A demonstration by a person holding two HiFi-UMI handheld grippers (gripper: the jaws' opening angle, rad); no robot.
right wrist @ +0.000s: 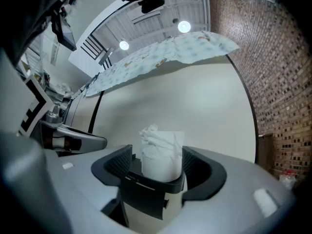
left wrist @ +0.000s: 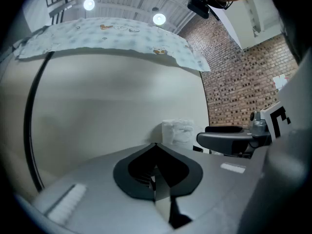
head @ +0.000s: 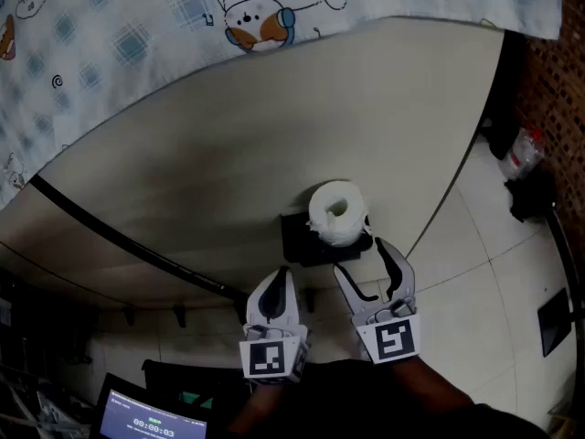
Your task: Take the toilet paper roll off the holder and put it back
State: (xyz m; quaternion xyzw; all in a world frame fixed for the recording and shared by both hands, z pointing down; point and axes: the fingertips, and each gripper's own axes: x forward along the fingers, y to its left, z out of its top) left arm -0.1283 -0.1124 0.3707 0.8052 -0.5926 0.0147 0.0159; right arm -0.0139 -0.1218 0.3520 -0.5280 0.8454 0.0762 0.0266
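Note:
A white toilet paper roll (head: 336, 213) stands upright on a black holder (head: 302, 240) fixed to the beige wall. My right gripper (head: 361, 256) reaches in from below with one jaw on each side of the roll. In the right gripper view the roll (right wrist: 161, 152) rises from the holder (right wrist: 146, 199) between the two jaws of the right gripper (right wrist: 158, 156), and a thin gap shows at the left pad. My left gripper (head: 281, 277) hangs just left of the holder, shut and empty. From the left gripper (left wrist: 156, 146) the roll (left wrist: 177, 132) shows ahead.
A cartoon-print cloth (head: 137, 26) drapes over the top of the wall. A black line (head: 119, 236) runs slantwise across the wall. To the right are a brick wall (head: 548, 80), a tiled floor (head: 494, 273) and dark objects (head: 530, 190). A lit screen (head: 137, 423) sits bottom left.

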